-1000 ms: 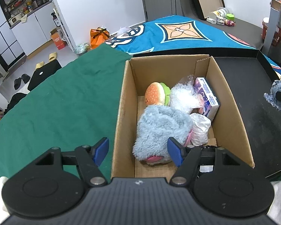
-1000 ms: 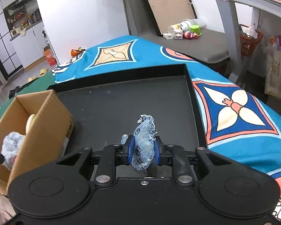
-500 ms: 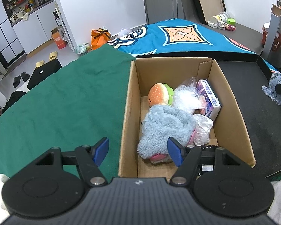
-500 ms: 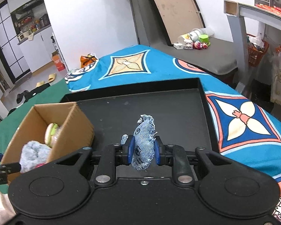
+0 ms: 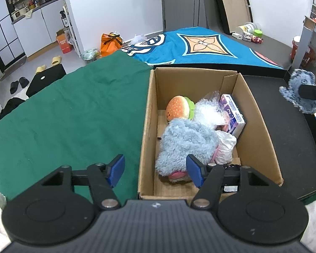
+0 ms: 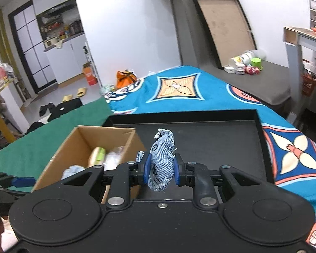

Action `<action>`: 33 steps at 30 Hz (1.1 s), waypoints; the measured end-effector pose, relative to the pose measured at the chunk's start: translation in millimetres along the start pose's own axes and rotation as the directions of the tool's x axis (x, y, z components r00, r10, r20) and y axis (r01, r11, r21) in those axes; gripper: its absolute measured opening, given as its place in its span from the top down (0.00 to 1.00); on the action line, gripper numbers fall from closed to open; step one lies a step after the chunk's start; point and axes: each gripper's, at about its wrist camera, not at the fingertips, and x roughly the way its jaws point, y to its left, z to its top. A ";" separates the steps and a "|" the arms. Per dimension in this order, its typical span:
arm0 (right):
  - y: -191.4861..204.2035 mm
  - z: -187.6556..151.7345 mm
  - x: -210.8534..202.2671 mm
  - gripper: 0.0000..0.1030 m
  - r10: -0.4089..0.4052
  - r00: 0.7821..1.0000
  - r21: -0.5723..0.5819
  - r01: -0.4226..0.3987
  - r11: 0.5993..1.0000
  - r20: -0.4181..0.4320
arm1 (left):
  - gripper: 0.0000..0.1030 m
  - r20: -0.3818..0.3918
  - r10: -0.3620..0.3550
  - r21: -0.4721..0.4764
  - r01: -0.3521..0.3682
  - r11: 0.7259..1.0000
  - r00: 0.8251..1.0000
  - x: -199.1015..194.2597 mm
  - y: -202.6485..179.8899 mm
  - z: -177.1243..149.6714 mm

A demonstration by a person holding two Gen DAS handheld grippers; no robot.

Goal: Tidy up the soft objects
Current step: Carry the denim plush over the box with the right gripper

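Note:
An open cardboard box [image 5: 145, 126] stands on the table and also shows in the right wrist view [image 6: 59, 154]. In it lie a fluffy light-blue plush [image 5: 187, 141], a burger plush [image 5: 178, 109], bubble wrap [image 5: 206, 113], a small purple carton [image 5: 231, 111] and a white bag [image 5: 226, 145]. My left gripper [image 5: 155, 171] hovers over the box's near left corner. Its jaws are closing, and the pads press on nothing. My right gripper [image 6: 161, 168] is shut on a frayed denim stuffed toy [image 6: 162, 160], held in the air above the black tray [image 6: 210, 139]. The toy [image 5: 299, 92] also appears at the right edge of the left wrist view.
A green cloth [image 5: 63, 116] covers the table left of the box. A blue patterned blanket [image 6: 179, 88] lies beyond and to the right of the tray [image 5: 284, 126]. Slippers, an orange bag and cabinets are on the floor far behind.
My right gripper has risen with the denim toy and swung left, so more of the box's inside shows. The left gripper's jaws have narrowed slightly.

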 end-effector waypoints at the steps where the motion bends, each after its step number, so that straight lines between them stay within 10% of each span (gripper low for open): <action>1: 3.7 0.5 -0.2 0.79 0.008 1.000 -0.003 -0.008 1.000 0.001 | 0.39 0.003 -0.004 0.001 0.004 1.000 1.000 -0.8 0.6 -0.8; 23: 83.1 -2.2 0.1 0.78 0.146 0.988 -0.064 -0.149 0.987 -0.046 | 0.91 0.015 -0.077 -0.058 0.077 0.995 0.997 -0.9 25.3 -13.9; 33: 109.0 -4.1 1.8 0.78 0.185 0.981 -0.070 -0.189 0.979 -0.066 | 0.93 0.026 -0.092 -0.067 0.093 0.993 0.995 -0.7 30.6 -16.2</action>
